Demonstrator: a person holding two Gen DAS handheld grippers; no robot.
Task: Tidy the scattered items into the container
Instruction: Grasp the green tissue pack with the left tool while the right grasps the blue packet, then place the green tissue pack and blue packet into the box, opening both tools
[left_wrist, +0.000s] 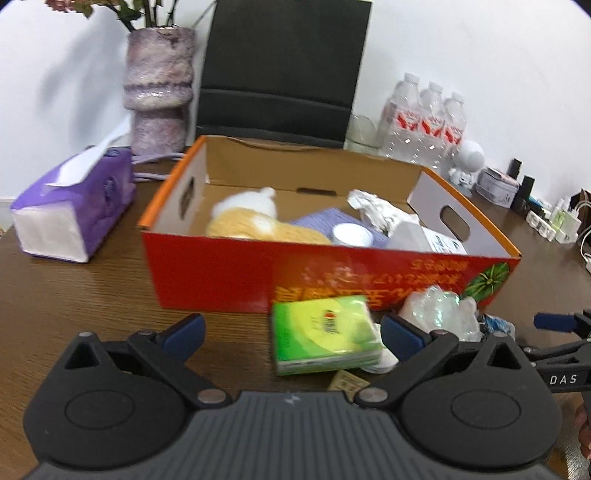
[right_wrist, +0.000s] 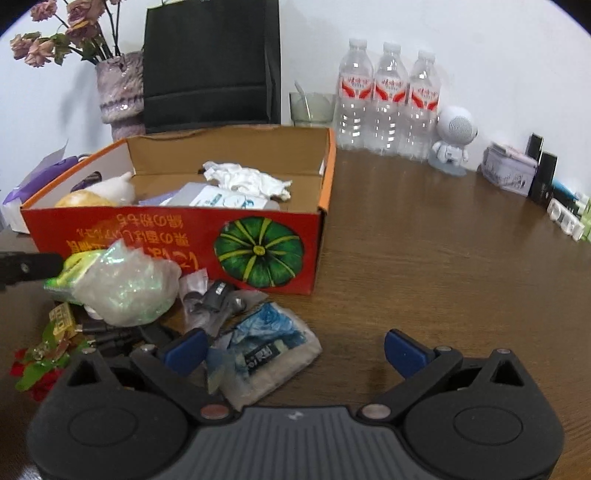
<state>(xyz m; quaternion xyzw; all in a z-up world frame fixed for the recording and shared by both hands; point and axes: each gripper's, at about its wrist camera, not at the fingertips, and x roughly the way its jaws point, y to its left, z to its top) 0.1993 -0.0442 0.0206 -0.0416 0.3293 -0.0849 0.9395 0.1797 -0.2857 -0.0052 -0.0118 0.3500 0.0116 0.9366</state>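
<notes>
One red cardboard box (right_wrist: 184, 240) sits on the wooden surface (right_wrist: 424, 240) toward its back edge, open top, pumpkin print on the front wall. Inside the box: one plush toy (left_wrist: 243, 221), one crumpled white paper (right_wrist: 247, 179), one white packet (right_wrist: 221, 199), one round white lid (left_wrist: 351, 235).

Scattered items lie against the box's front wall: one green tissue pack (left_wrist: 325, 336), one clear crumpled plastic bag (right_wrist: 125, 284), one blue-and-white pouch (right_wrist: 266, 350), one small yellow packet (right_wrist: 62, 317), one red-green wrapper (right_wrist: 40, 362), plus some dark bits I can't identify.

Left gripper (left_wrist: 291, 332) has jaws spread wide, empty, either side of the green tissue pack. Right gripper (right_wrist: 295, 350) also spread wide, empty, just beside the blue-and-white pouch.

Back edge: three water bottles (right_wrist: 388, 99), one vase (right_wrist: 120, 88), one purple tissue box (left_wrist: 74, 210).
</notes>
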